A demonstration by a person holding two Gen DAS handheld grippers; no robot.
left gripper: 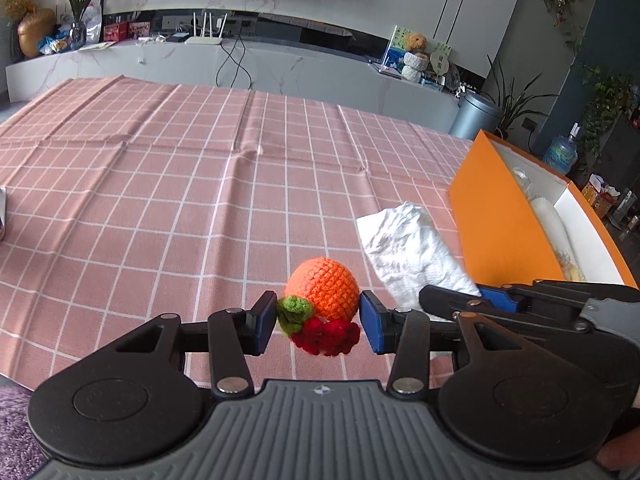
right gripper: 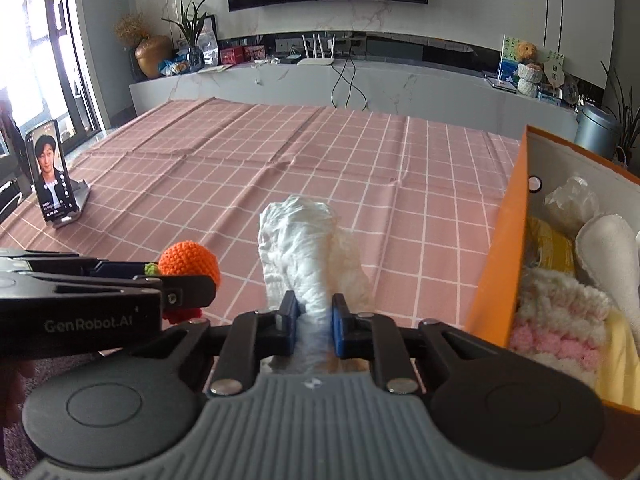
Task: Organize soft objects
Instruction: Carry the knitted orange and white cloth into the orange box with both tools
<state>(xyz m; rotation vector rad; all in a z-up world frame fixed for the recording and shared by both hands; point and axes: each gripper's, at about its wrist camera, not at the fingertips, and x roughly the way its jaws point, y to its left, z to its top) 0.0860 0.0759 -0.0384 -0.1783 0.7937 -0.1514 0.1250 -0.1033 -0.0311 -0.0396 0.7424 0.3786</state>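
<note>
An orange crocheted fruit (left gripper: pixel 326 294) with a green leaf and red tuft sits between the fingers of my left gripper (left gripper: pixel 319 322). The pads touch its sides and it looks lifted off the pink checked cloth (left gripper: pixel 180 184). It also shows in the right wrist view (right gripper: pixel 190 260). My right gripper (right gripper: pixel 313 322) is shut on a crumpled white tissue (right gripper: pixel 304 248), which stands up between the fingers. The tissue also shows in the left wrist view (left gripper: pixel 408 248). An orange box (right gripper: pixel 500 256) stands at the right with several soft items inside.
A phone on a stand (right gripper: pixel 52 176) stands at the left edge of the table. My left gripper's body (right gripper: pixel 80 300) lies close on the left of the right gripper. A purple rug (left gripper: pixel 16 432) lies below the near table edge.
</note>
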